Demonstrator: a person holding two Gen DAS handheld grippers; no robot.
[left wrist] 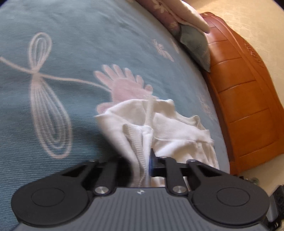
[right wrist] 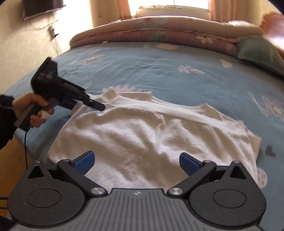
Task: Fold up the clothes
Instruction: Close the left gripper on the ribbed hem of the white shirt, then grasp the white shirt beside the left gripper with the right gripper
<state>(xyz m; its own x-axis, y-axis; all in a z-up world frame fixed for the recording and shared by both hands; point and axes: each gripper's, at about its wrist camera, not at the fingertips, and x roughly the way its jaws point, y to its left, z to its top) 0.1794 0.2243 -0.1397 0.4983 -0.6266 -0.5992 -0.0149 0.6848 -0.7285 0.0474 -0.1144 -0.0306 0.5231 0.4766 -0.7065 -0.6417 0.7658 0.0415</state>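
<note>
- Gripping the white cotton T-shirt (right wrist: 150, 131) at its ribbed collar, the left gripper (left wrist: 148, 165) is clamped on cloth; shirt lies on the blue flowered bedspread (right wrist: 159, 71).
- Right gripper (right wrist: 136, 160) hovers wide, empty, over the hem.
- Next, probably: pinch the hem and smooth it before folding.

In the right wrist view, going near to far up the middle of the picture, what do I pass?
right gripper with open jaws → white shirt spread flat → bare blue flowered bedspread → folded pink floral quilt → bright window.
</note>
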